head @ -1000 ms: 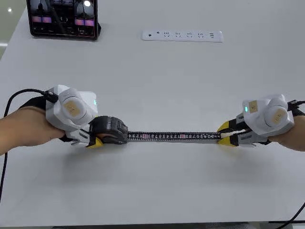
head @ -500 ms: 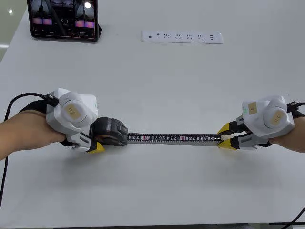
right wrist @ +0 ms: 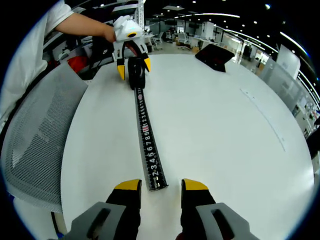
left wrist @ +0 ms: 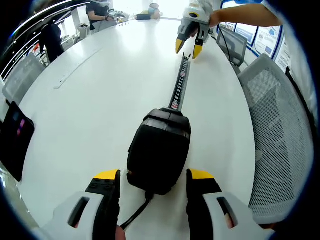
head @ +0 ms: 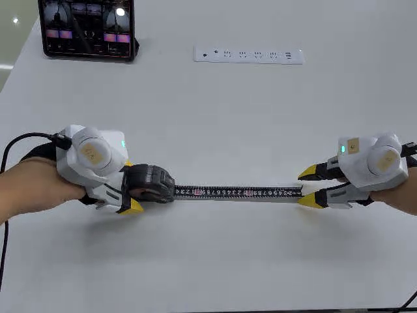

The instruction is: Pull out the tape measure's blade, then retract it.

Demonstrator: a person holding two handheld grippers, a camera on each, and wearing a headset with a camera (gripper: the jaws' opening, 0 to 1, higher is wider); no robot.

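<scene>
Lying pulled out along the white bench (head: 228, 104), the black numbered blade (head: 238, 192) awaits retraction; right tool (head: 307, 187) gapes around its tip, left tool (head: 130, 187) clamps the black case (head: 151, 184).

Rear of the black tape measure case (head: 153, 184): hidden from me behind the white body of the left gripper (head: 131, 186) in the head view. Numerals on the black steel blade (head: 238, 192) leading out of the case: too small to read there. Far beyond the case, a black tablet with lit screen (head: 88, 29), cut by the top edge, screen content unreadable. Black cable (head: 39, 135) left of the case runs off frame. In the left gripper view, distant people (left wrist: 100, 10) past the case, too small to make out.
</scene>
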